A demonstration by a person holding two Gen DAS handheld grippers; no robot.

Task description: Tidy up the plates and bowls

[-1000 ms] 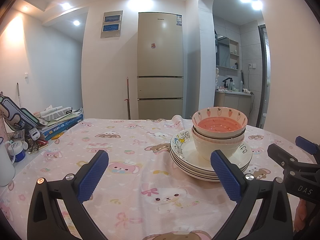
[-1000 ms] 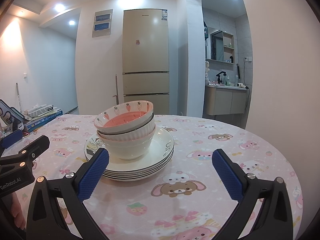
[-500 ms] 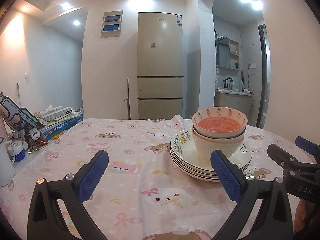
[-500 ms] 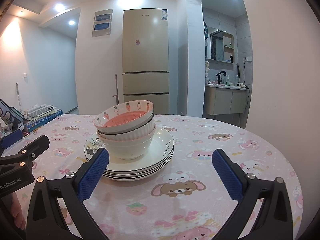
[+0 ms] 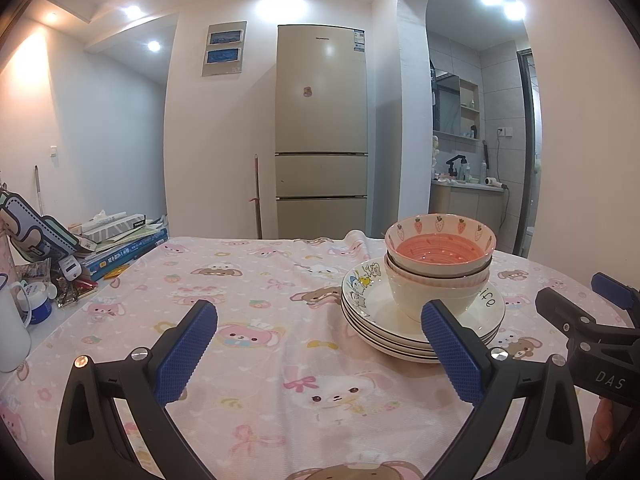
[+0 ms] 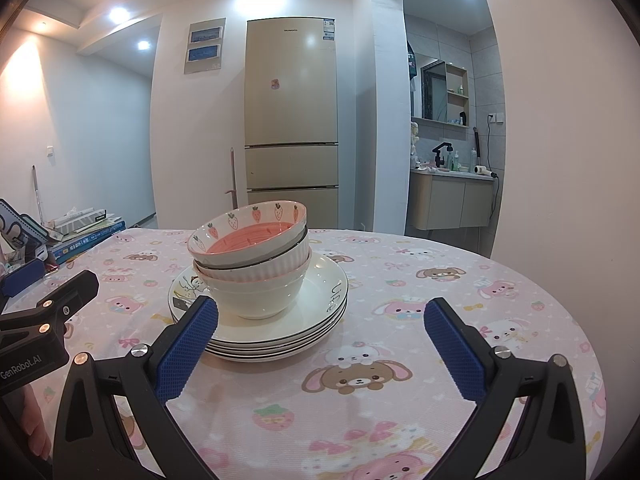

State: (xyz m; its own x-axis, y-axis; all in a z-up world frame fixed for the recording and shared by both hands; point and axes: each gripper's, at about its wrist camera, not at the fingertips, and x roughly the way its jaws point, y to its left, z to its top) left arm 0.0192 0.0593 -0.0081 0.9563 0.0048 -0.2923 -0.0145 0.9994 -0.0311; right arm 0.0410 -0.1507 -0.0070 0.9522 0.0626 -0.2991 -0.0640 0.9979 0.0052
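A stack of several white plates (image 5: 372, 316) (image 6: 320, 312) sits on the pink cartoon tablecloth. On it stand three nested bowls; the top one is a strawberry-pattern bowl with a pink inside (image 5: 440, 240) (image 6: 248, 232), above a ribbed white bowl (image 6: 272, 264) and a plain cream bowl (image 5: 416, 300). My left gripper (image 5: 318, 340) is open and empty, low over the cloth, with the stack ahead to its right. My right gripper (image 6: 320, 340) is open and empty, with the stack ahead to its left.
Books and boxes (image 5: 120, 240) are piled at the table's left edge, with a small blue-labelled jar (image 5: 36, 300) and a white jug (image 5: 10, 336). A fridge (image 5: 320, 128) stands behind the table. The other gripper shows at each view's side (image 5: 592, 332) (image 6: 36, 320).
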